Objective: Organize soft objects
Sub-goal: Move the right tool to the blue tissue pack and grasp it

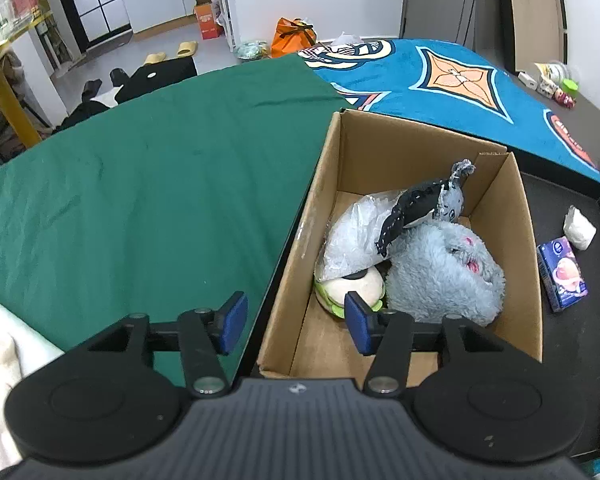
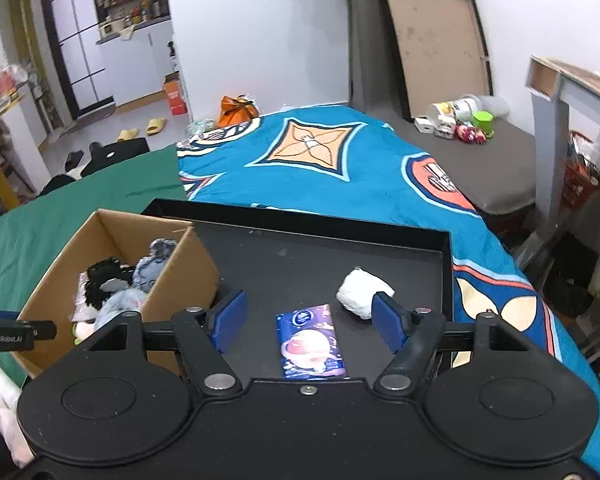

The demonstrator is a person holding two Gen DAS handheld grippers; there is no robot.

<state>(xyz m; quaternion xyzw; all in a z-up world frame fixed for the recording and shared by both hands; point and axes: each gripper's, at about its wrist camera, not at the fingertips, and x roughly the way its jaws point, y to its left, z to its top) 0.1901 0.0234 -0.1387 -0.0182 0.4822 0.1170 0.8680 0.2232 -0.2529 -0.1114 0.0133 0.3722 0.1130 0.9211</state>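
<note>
Meanwhile, both grippers, left (image 1: pixel 296 322) and right (image 2: pixel 307 322), are hovering with jaws apart (holding nothing) beside the cardboard box (image 1: pixel 516 264) of plush toys (image 1: pixel 440 276).

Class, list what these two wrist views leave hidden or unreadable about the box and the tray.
- Left wrist view: the burger plush is mostly covered by a plastic-wrapped toy and a gripper finger.
- Right wrist view: the cardboard box wall and the gripper hide most of its contents.
- Both views: print on the blue packet is too small to read.
</note>
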